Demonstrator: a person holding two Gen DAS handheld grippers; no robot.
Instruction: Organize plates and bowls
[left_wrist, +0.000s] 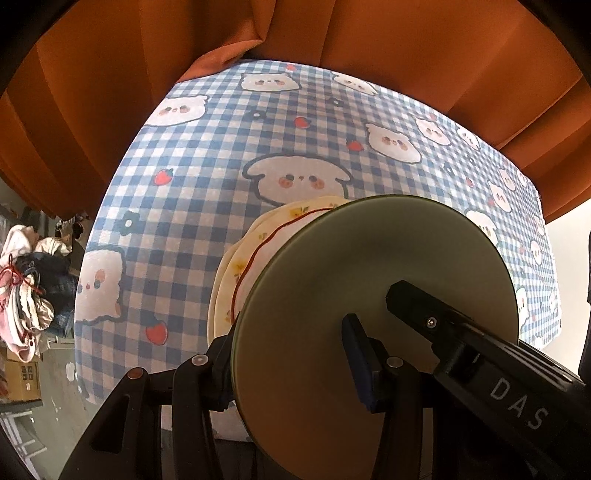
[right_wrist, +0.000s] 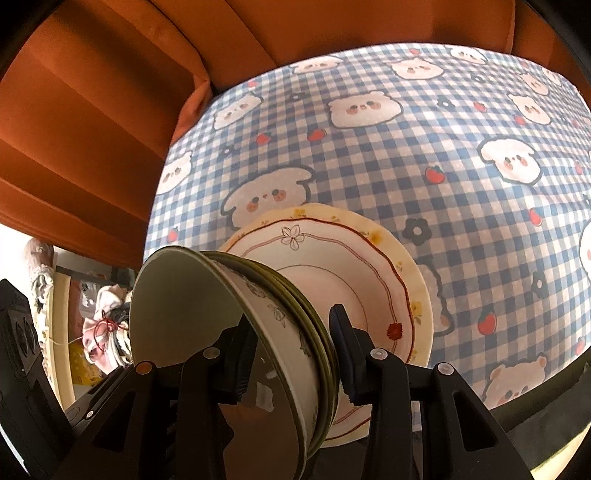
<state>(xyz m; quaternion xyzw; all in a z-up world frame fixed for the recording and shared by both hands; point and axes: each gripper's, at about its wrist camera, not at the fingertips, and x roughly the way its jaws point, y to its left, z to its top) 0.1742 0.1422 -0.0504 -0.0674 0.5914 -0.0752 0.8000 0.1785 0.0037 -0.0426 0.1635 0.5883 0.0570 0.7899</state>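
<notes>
In the left wrist view, the left gripper (left_wrist: 291, 354) clamps the rim of a stack of dishes held on edge above the checked tablecloth (left_wrist: 207, 177). Its jaws stand partly apart, one pad against the green-rimmed bowl (left_wrist: 362, 280) on the near face, the other behind the stack against the cream floral plate (left_wrist: 236, 258). The cream plate juts out to the left of the bowl, a red line running round its rim. The right gripper (left_wrist: 443, 321) reaches in from the lower right and lies across the bowl's pale inside. Orange curtains (left_wrist: 369, 33) hang beyond the cloth, and a heap of clothes (left_wrist: 29, 295) lies to the left of the table.

In the right wrist view, the right gripper (right_wrist: 291, 354) is closed partway on the same stack: its left pad sits inside the bowl (right_wrist: 192, 295), its right pad against the white scalloped plate (right_wrist: 354, 280) with the red border. Several olive rims are nested between the pads. The cream plate (right_wrist: 417, 273) lies right of the white plate, nearest the tablecloth (right_wrist: 406, 155). The stack hangs tilted over the cloth's near edge; whether it touches the cloth I cannot tell. The curtains (right_wrist: 92, 110) fill the upper left.
</notes>
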